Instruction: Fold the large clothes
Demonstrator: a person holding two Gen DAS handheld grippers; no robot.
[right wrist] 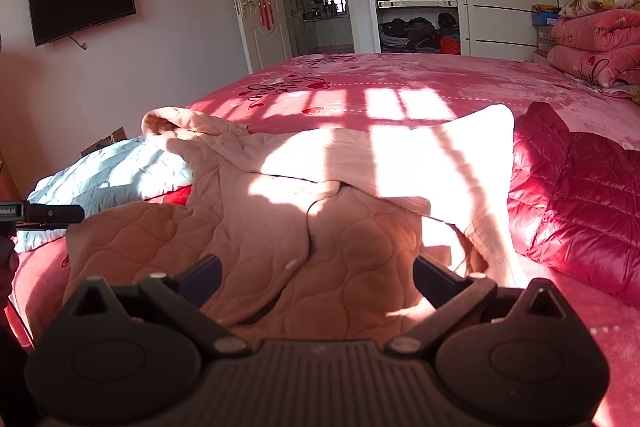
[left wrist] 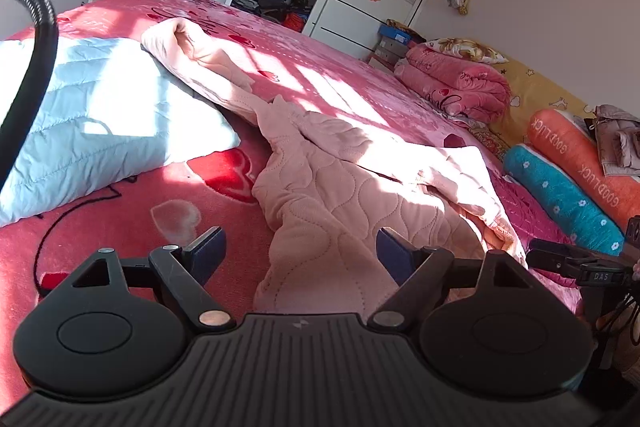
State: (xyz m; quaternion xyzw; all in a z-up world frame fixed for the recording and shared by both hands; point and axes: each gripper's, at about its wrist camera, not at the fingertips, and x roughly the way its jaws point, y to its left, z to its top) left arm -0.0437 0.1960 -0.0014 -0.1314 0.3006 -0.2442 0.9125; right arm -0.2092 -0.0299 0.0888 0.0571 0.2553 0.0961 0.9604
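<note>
right wrist view puts the pink coat (right wrist: 280,219) straight ahead of my right gripper (right wrist: 316,277), stretching toward the bed's (right wrist: 400,79) far edge, left gripper (left wrist: 300,251) at its near hem, both gaping and empty.

Hard sunlight, window-bar shadows striping the bed (right wrist: 400,83) mid-frame. Glare blows out the pink quilted garment (right wrist: 360,155) and light blue jacket (left wrist: 100,99). Lower foreground in shade. Fisheye bending, dark vignette at corners. Focus sharp.
</note>
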